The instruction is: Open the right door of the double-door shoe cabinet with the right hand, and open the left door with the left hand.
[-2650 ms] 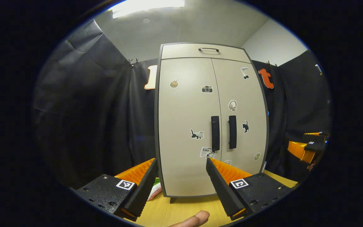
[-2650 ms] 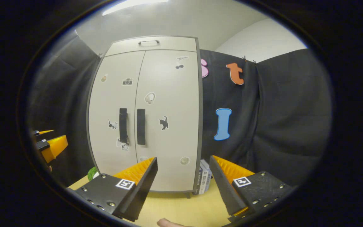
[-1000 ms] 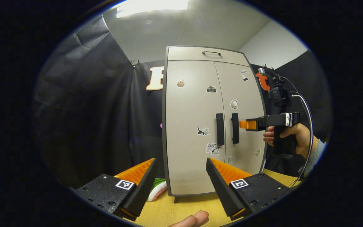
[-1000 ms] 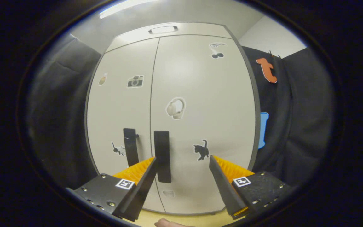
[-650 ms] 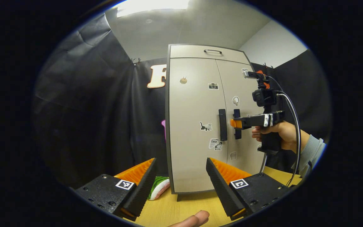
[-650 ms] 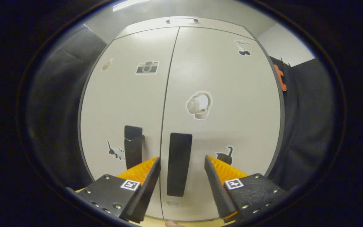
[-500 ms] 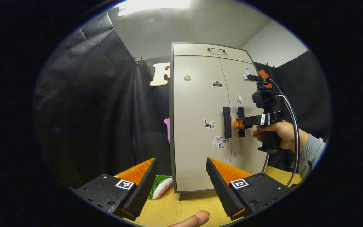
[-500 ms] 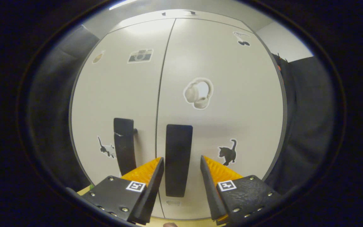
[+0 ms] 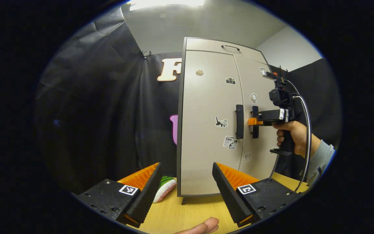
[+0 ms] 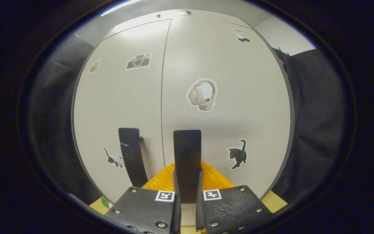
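Right gripper view: gripper (image 10: 187, 191) now clamping handle (image 10: 187, 156).

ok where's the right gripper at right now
In the right gripper view, the right gripper is closed on the right door handle, beside the left door handle; the left gripper view shows it at that handle too.

green-and-white object (image 9: 166, 188) partly behind cabinet (image 9: 206, 130)

Each gripper (image 10: 187, 195) body is a pair of black textured blocks with silver screws and small square black-and-white markers — the left gripper (image 9: 185, 191) alike. The hand (image 9: 291, 135) wears a light grey sleeve (image 9: 320, 159); a grey cable (image 9: 307, 130) loops beside it.
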